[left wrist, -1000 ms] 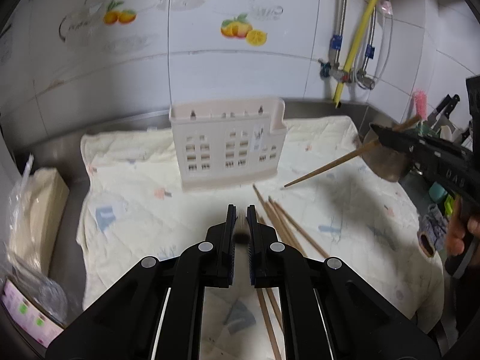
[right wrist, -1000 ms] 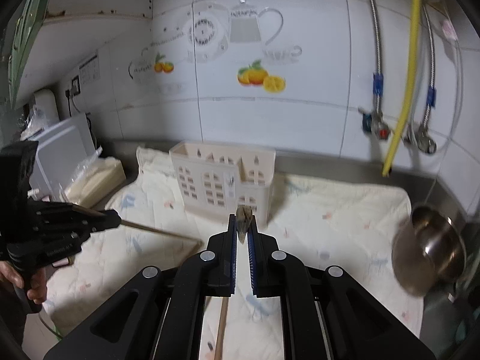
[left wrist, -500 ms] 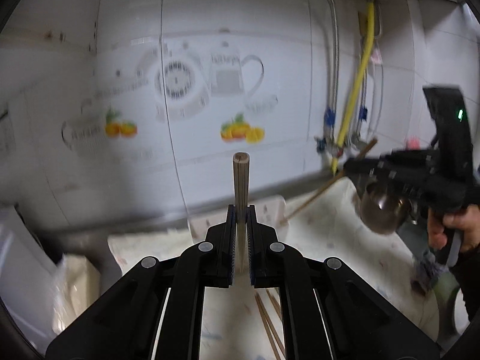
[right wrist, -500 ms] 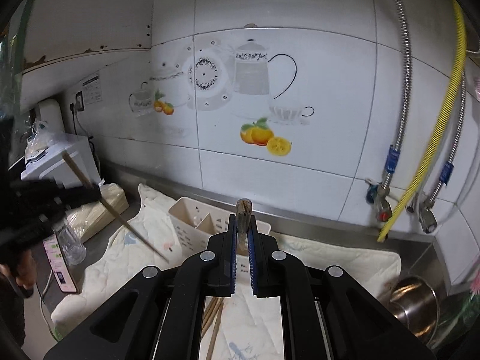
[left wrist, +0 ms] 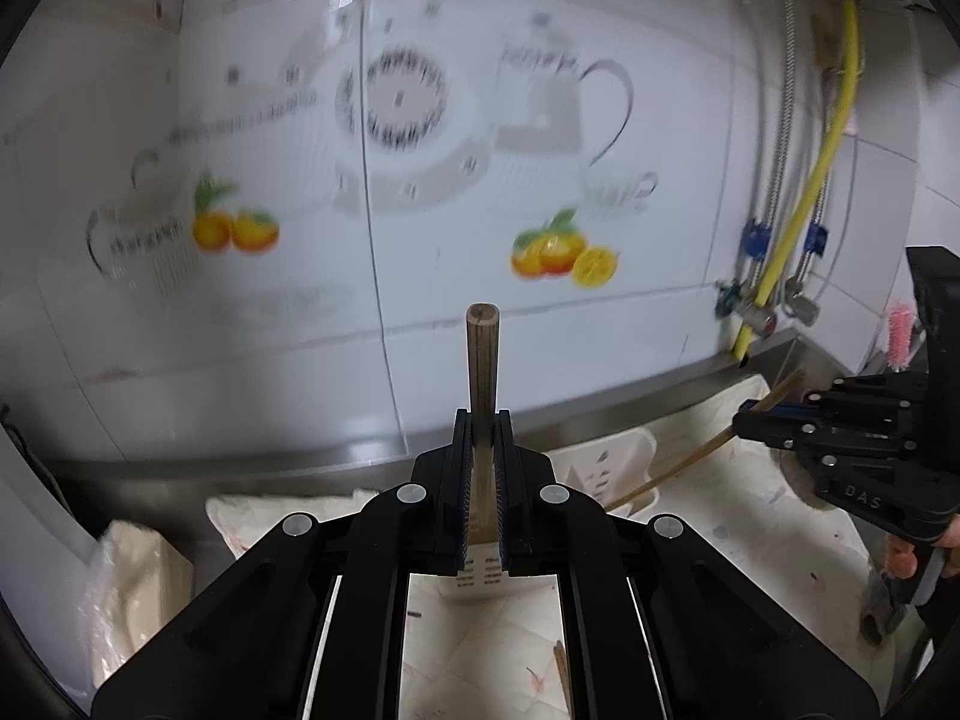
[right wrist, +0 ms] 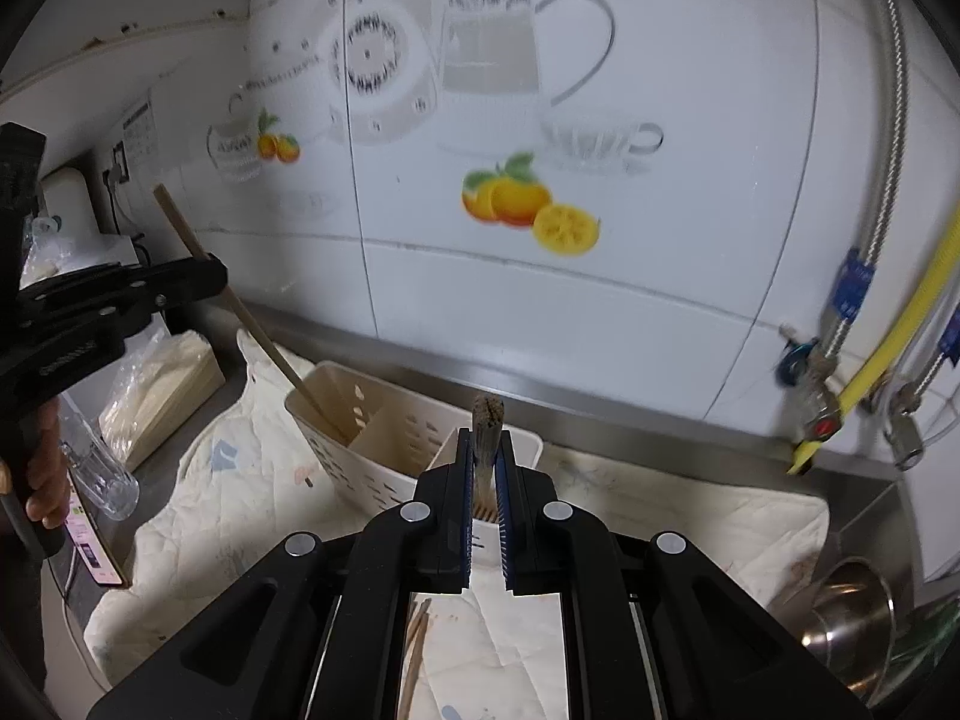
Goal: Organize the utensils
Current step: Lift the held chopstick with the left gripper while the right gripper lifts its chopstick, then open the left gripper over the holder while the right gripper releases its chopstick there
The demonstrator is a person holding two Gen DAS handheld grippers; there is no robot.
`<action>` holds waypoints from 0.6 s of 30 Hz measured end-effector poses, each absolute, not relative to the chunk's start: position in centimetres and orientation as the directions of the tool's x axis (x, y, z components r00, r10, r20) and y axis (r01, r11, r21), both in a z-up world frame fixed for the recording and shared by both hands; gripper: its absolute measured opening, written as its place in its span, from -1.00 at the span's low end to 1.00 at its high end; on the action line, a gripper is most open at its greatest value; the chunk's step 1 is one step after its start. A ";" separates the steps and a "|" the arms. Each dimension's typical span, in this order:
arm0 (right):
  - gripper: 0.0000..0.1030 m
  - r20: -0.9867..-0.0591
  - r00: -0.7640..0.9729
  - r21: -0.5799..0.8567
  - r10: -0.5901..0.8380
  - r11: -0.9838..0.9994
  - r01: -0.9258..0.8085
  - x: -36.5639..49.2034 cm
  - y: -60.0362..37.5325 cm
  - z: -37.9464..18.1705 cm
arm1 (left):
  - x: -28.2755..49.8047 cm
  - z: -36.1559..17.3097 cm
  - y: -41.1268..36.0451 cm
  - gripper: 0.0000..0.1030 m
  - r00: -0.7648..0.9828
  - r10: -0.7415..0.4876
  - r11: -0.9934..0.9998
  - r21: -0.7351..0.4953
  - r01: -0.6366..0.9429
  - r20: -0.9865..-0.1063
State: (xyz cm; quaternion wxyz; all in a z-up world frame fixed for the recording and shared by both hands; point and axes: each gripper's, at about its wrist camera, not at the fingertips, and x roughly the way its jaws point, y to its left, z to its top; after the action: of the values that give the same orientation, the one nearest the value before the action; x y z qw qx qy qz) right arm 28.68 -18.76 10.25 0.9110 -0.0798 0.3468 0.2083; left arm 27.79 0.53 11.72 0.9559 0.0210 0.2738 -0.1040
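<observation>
Chopstick (left wrist: 482,372) (brown wood) upright in left claw (left wrist: 482,480).

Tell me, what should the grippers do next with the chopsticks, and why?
Probably lower the left gripper a bit more, then open it. Its chopstick already dips its tip into the holder's left compartment but is clamped. The right gripper also clamps a chopstick, so it can follow.

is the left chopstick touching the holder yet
Touching. In the right wrist view the left gripper holds its chopstick slanted down, its tip resting inside the holder, in the leftmost compartment.
</observation>
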 end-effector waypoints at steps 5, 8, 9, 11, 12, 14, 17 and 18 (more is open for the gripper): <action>-0.86 -0.679 0.661 0.012 0.320 0.905 -0.426 29.7 -18.7 8.9 | 29.3 9.9 1.7 -0.88 0.805 -0.182 0.981 -0.050 0.188 -0.565; -0.84 -0.671 0.669 0.018 0.318 0.910 -0.415 30.0 -18.9 8.8 | 29.8 9.4 2.2 -0.87 0.797 -0.185 0.981 -0.064 0.181 -0.576; -0.83 -0.668 0.673 0.017 0.317 0.911 -0.412 30.0 -19.0 8.9 | 29.7 9.4 2.2 -0.84 0.799 -0.178 0.983 -0.060 0.176 -0.574; -0.71 -0.664 0.677 0.019 0.317 0.913 -0.408 30.0 -19.1 9.0 | 29.7 9.4 2.4 -0.72 0.799 -0.177 0.983 -0.066 0.170 -0.575; -0.66 -0.659 0.681 0.023 0.320 0.913 -0.407 29.9 -19.2 9.2 | 29.6 9.6 2.6 -0.56 0.801 -0.177 0.984 -0.070 0.167 -0.572; -0.52 -0.645 0.695 0.018 0.317 0.916 -0.401 29.6 -19.5 9.8 | 29.1 10.1 2.9 -0.24 0.813 -0.165 0.986 -0.071 0.152 -0.559; -0.35 -0.611 0.726 0.005 0.315 0.919 -0.394 28.2 -20.1 11.0 | 27.8 10.9 3.3 -0.10 0.831 -0.162 0.987 -0.076 0.145 -0.532; -0.33 -0.603 0.733 0.003 0.316 0.919 -0.394 27.8 -20.2 11.3 | 27.4 11.1 3.3 -0.08 0.834 -0.166 0.986 -0.079 0.146 -0.527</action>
State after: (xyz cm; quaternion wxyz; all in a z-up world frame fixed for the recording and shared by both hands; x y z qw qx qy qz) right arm 27.79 -20.22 11.33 0.9287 -0.0624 0.3116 0.1911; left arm 27.35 3.30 11.12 0.9574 -0.0177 0.2765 -0.0814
